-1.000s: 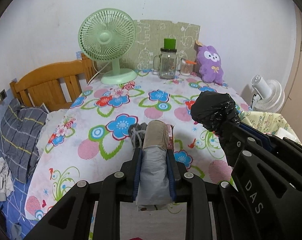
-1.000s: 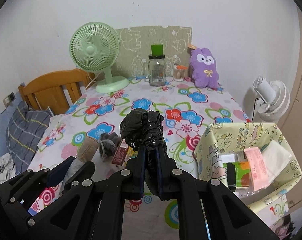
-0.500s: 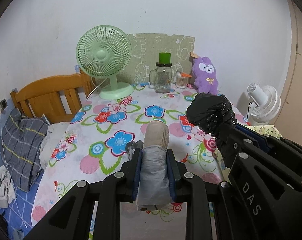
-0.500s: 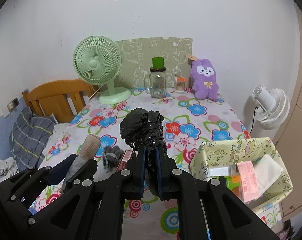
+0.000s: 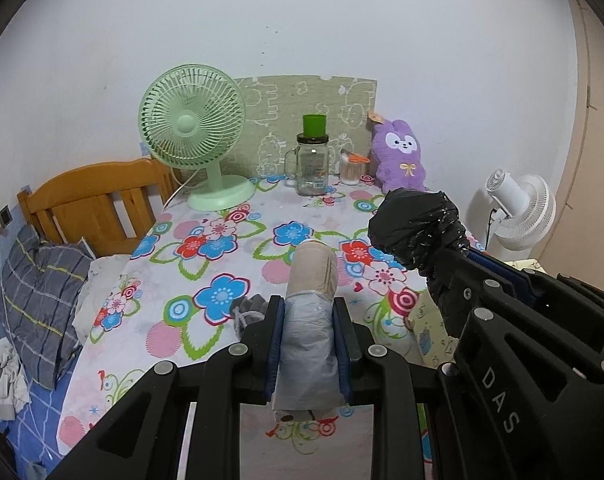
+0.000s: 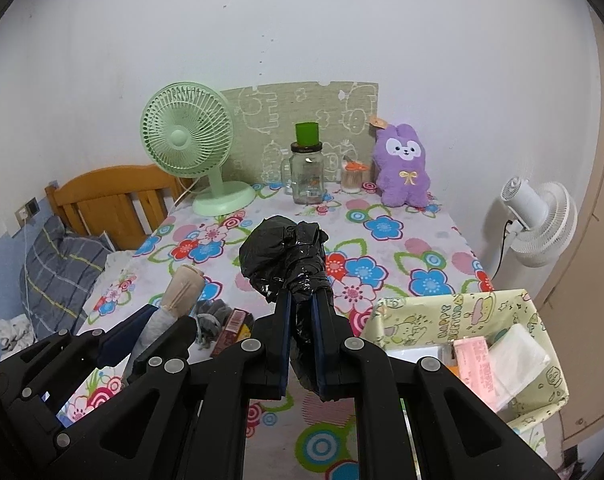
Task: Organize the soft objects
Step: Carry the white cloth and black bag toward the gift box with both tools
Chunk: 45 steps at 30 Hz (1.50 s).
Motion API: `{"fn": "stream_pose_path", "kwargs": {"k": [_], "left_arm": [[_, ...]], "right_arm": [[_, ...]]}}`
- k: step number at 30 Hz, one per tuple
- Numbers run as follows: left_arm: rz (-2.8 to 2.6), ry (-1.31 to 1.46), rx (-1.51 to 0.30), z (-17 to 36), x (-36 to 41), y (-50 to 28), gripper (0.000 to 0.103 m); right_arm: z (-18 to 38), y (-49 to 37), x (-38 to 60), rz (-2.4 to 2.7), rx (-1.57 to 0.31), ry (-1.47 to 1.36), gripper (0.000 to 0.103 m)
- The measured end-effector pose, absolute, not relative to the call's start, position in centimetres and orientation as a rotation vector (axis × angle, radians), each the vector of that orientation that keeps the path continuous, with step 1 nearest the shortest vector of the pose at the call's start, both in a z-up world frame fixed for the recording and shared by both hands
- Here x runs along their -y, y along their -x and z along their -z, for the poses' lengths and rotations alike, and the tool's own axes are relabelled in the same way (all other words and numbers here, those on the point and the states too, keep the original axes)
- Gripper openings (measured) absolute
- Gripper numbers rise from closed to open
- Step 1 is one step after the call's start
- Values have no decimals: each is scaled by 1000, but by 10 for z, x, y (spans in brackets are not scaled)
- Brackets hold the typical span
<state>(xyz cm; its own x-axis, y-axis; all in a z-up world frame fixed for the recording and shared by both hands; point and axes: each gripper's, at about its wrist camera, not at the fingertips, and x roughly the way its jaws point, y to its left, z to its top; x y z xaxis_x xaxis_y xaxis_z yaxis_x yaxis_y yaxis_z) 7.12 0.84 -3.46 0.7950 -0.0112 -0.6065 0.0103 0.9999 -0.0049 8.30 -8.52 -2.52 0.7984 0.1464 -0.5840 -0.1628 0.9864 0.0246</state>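
Note:
My left gripper [image 5: 307, 312] is shut on a grey and beige roll of plastic bags [image 5: 308, 320], held above the near part of the flowered table [image 5: 206, 264]. My right gripper [image 6: 301, 304] is shut on a black plastic bag roll [image 6: 288, 256], raised beside it; that roll also shows in the left wrist view [image 5: 418, 232]. The left gripper's roll shows in the right wrist view [image 6: 174, 300]. A grey sock bundle [image 6: 210, 316] and a small red packet [image 6: 232, 326] lie on the table below. A purple plush bunny [image 6: 402, 168] stands at the back.
A yellow patterned box [image 6: 458, 316] with tissue packs stands at the table's right front. A green fan [image 6: 186, 140], a glass jar with green lid [image 6: 307, 172] and a small cup [image 6: 352, 178] stand at the back. A white fan [image 6: 538, 216] stands right; a wooden headboard [image 6: 110, 192] left.
Both grippers have lifted and drawn back from the table with their rolls still held; the table and back objects now sit lower and farther in view.

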Motion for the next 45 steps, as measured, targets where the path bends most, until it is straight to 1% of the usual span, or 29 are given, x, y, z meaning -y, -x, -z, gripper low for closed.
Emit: {"fn": "stream_pose_path", "kwargs": {"k": [19,45], "left_arm": [[81,-17,-636,32,41,-78,22],[214,-62,-664,47,108,-93,22]], "right_arm": [[18,-81,136,-116,-614,13,13],[32,-87,201,8,-638,-17,13]]}}
